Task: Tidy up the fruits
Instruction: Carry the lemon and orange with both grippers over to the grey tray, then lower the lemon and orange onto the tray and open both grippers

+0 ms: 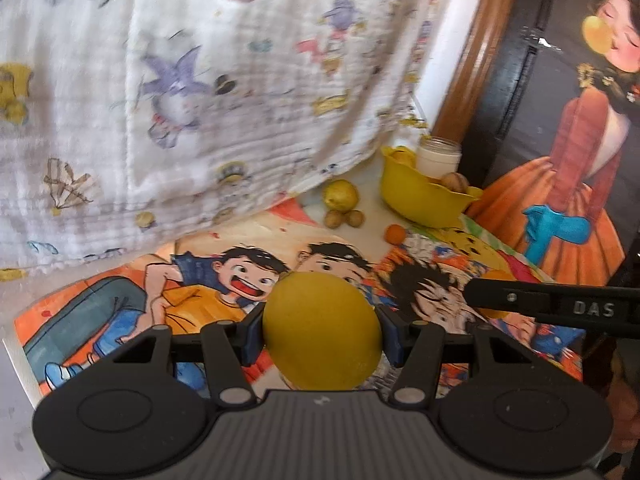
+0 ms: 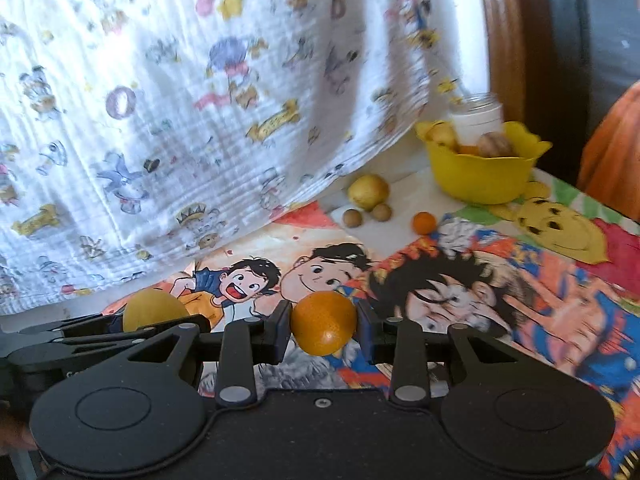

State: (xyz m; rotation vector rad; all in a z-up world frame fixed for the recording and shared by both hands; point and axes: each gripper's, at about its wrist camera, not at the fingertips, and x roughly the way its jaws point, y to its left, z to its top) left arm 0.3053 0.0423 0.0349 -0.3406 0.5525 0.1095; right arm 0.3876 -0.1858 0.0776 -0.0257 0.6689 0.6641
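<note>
Since both fruits look bound for the yellow bowl (image 2: 480, 178) at the counter's (image 2: 400, 216) far end, the left tongs (image 1: 322, 330) clamp a lemon (image 1: 320, 328) and the right tongs (image 2: 323, 330) pinch an orange (image 2: 323, 322), both carried clear above it.

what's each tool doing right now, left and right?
Left tool: closed on a yellow lemon.
Right tool: closed on a small orange.
</note>
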